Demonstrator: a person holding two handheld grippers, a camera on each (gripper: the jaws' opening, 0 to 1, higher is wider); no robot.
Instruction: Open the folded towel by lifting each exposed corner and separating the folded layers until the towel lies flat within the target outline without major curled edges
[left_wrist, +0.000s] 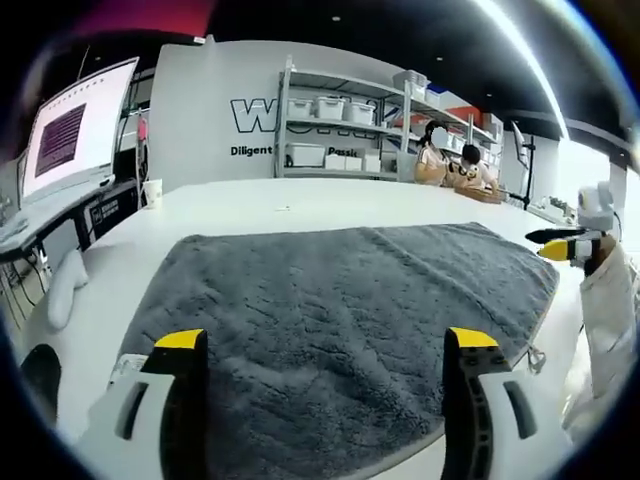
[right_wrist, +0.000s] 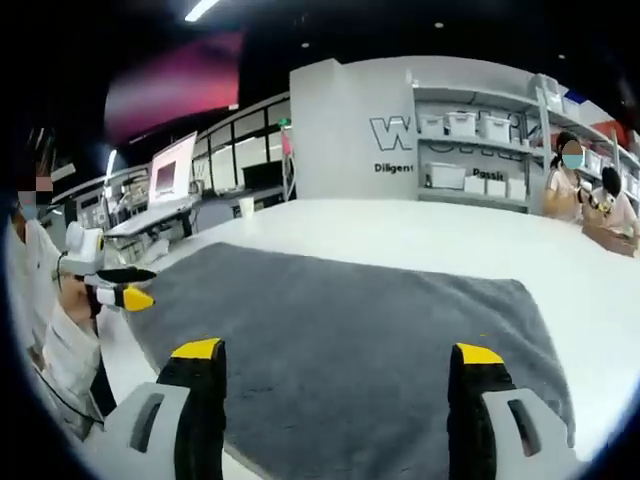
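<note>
Grey towel (left_wrist: 340, 310) lies flat, near edge cut off.

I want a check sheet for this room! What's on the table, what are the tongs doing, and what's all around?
Surface: white table, broad and mostly bare.
Job's things: grey towel spread out, looking flat; no target outline visible.
Clutter: paper cup at the far table edge.
Grippers: left tongs open above the towel's near edge, holding nothing; right tongs open over the towel, holding nothing.
Cables: nothing seen for sure.
Surroundings: monitor on a side desk, shelves with white bins, people sitting at the back, a person in white sleeves holding the tongs.
</note>
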